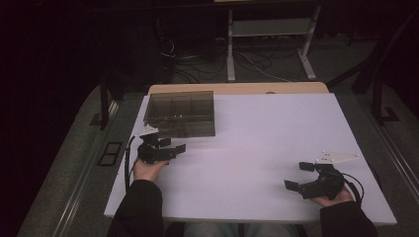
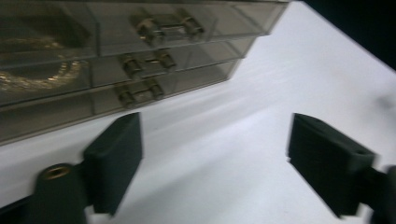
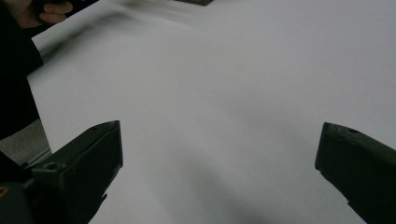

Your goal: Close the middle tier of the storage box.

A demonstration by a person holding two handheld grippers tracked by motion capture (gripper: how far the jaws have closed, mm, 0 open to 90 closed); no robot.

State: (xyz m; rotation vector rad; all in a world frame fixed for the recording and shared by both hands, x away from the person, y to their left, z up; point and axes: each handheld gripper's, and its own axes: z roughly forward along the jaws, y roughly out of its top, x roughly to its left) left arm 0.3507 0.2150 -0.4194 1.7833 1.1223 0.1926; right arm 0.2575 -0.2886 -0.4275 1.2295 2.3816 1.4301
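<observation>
Resting near edge: right claw (image 1: pixel 302 176), held low over the white table (image 1: pixel 257 148) at its near right corner.
Right claw state: jaws spread wide, bare table between them in the right gripper view (image 3: pixel 219 163).
Left claw: (image 1: pixel 173 145) near the table's left edge, pointing right, just in front of the box.
Left claw state: jaws spread apart with nothing between them (image 2: pixel 215 158).
Box: clear smoky plastic box (image 1: pixel 182 113) with small drawers, on the table's far left part, near the left claw but not touching it.
Box detail: metal clasps (image 2: pixel 140 91) on drawer fronts; gold chain (image 2: pixel 42 77) inside, blurred.
</observation>
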